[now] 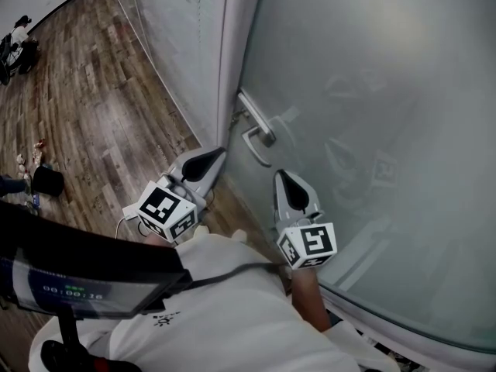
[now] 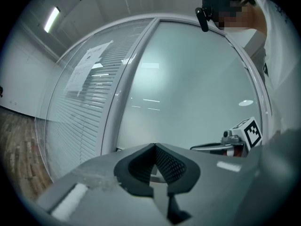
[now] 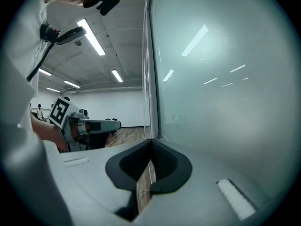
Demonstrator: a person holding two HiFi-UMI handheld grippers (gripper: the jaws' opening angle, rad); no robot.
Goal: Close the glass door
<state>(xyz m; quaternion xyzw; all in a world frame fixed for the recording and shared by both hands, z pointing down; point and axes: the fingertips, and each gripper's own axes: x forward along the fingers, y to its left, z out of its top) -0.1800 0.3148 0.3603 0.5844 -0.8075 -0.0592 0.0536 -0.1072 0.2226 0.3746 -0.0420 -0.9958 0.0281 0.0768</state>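
Jaws on both grippers are pressed together with nothing between them. The left gripper [image 1: 211, 155] points level toward the foot of the door frame [image 1: 231, 68]. The right gripper [image 1: 284, 178] sits just beside the frosted pane, its tip near and below the lever handle [image 1: 258, 134]. It does not touch the handle as far as the head view shows. The person's forearm [image 1: 310, 293] trails behind it.

The glass door [image 1: 372, 84] is a tall frosted panel filling the right of the head view, with the handle on its left edge close to the frame. In the right gripper view the pane runs along the right side, and open room and floor show past its edge. I cannot tell whether the latch edge has met the frame.

Handling, judged:
- The door is 1 big sheet of glass, so likely heavy and rigid, slow to start and slow to stop.
- The face is smooth, so closed jaws will probably skid on it.
- Hard tips could chip the glass, so avoid point knocks.
- The metal handle looks like the best hold: a bar with a curved part under it.
- Failing that, give a flat push on the handle side, where leverage should be best.
- Ease off before the frame to avoid a slam.

Beyond the door are a blind partition [image 1: 174, 29] with a paper sheet [image 2: 89, 65] on it, and the wood floor [image 1: 108, 107].
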